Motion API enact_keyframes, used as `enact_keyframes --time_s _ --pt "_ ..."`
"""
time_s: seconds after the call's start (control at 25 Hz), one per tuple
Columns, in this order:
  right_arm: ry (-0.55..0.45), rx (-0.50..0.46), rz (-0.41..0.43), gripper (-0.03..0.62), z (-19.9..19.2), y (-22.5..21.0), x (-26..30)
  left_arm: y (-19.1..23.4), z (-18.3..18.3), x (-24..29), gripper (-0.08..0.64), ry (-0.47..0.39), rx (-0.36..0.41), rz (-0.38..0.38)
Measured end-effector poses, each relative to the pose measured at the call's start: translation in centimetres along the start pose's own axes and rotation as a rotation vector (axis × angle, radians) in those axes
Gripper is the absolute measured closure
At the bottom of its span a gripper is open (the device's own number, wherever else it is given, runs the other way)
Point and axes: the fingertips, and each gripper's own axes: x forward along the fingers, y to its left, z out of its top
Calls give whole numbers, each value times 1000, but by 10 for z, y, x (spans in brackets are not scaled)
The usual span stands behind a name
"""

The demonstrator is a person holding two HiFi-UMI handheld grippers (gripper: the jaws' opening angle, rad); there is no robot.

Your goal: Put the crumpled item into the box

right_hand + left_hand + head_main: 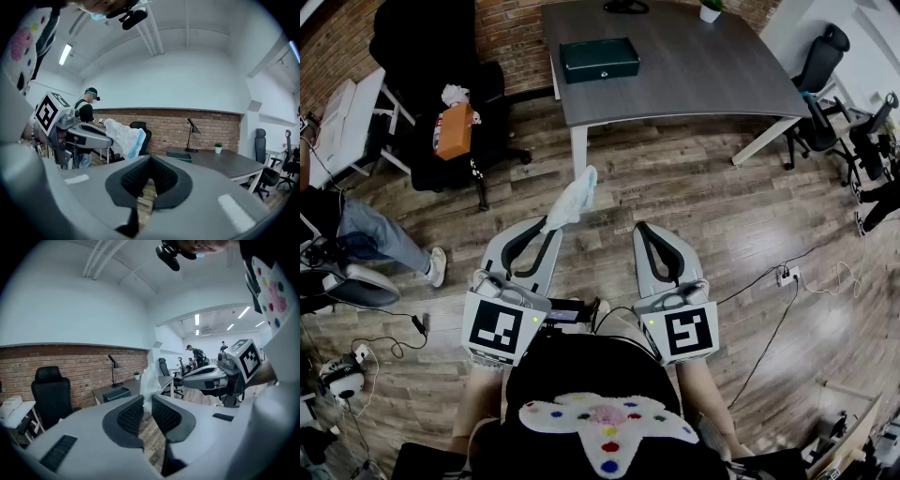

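My left gripper (pixel 546 231) is shut on a crumpled white and pale blue item (pixel 572 199), which sticks out past its tips above the wooden floor. In the left gripper view the item (pixel 150 377) rises between the ribbed pads (pixel 131 416). A dark green box (pixel 599 59) lies closed on the grey table (pixel 703 75), well ahead of both grippers; it also shows as the box (pixel 116 393) and the box (pixel 178 156). My right gripper (pixel 645 232) is shut with nothing in it, level beside the left. The right gripper view shows the left gripper (pixel 79 131) carrying the item (pixel 125 138).
An orange tissue box (pixel 455 129) rests on a black office chair (pixel 441 66) at the left. A seated person's leg (pixel 380 239) is at the far left. More office chairs (pixel 820 66) stand at the right. Cables and a power strip (pixel 786 276) lie on the floor.
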Motion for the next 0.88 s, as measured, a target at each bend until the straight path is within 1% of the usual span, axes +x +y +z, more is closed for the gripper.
enact_keyframes --time_s 0.4,0.64,0.76,0.88 --pt "-15 3 14 593 -1 -2 2 -1 -3 4 503 0 11 14" --pt "6 -3 49 592 -9 -9 -6 -9 0 8 503 3 -1 38" --pt "-12 -8 60 592 -7 -11 -8 -14 1 8 503 2 1 55" --pt "-16 13 64 592 -9 -15 -11 -21 4 9 503 -7 -7 76"
